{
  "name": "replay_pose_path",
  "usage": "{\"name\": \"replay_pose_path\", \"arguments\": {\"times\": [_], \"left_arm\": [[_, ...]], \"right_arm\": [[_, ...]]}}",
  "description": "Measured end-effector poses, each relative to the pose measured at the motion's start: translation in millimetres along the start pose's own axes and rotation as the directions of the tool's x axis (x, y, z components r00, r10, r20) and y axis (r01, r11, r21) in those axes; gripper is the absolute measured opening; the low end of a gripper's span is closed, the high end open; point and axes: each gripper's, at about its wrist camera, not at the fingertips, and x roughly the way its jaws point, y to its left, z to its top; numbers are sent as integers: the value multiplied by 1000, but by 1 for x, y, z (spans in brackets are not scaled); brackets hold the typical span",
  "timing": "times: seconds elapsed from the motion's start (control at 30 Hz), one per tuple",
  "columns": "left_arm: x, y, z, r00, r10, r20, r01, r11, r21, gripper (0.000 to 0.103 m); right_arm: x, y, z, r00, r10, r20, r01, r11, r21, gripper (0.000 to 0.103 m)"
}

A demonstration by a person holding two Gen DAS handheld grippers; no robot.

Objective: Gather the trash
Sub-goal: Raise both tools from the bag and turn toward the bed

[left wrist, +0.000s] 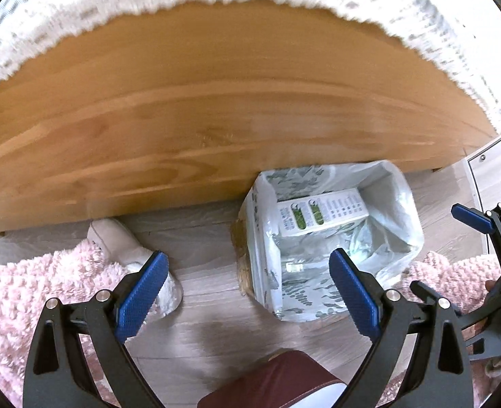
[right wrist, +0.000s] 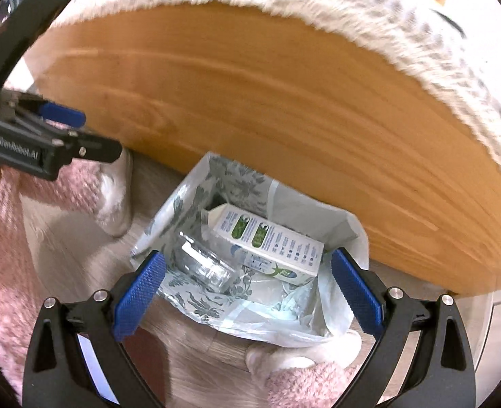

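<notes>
Evidently both grippers are hovering released and empty: the right gripper is hanging directly over the lined trash bin, where a white carton and a clear glass jar are already lying. The left gripper is idling at the bin's nine o'clock, above the floor. Judging from this, the person is best lifting straight up, avoiding snagging the liner.

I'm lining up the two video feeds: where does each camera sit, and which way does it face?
Left wrist: on the left gripper, looking down past its open fingers at the floor, bin bag and wooden panel; a slipper and pink trousers show.
Right wrist: on the right gripper, open, above the bag holding a carton and glass jar.
Both share bag, carton, panel.
</notes>
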Motion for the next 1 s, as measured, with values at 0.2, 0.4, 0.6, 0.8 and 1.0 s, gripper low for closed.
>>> {"name": "replay_pose_path", "arguments": {"times": [0.2,0.4,0.6,0.8,1.0], "left_arm": [[-24,3,0,995,-13,98,14,1000,-8,92],[-39,-6,0,980,-30,197,21,999,43,92],[-48,-23,1,966,-54,254,27,994,109,92],[-54,-26,4,956,-62,286,30,993,115,92],[-61,-31,9,948,-55,315,12,990,138,92]], "right_arm": [[-36,-9,-2,991,-80,103,71,994,89,94],[-64,-10,-12,958,-193,210,163,975,154,94],[-76,-14,-15,930,-226,291,172,965,200,94],[-86,-23,-15,908,-253,334,172,952,254,94],[-89,-29,-16,894,-276,354,175,941,291,94]]}}
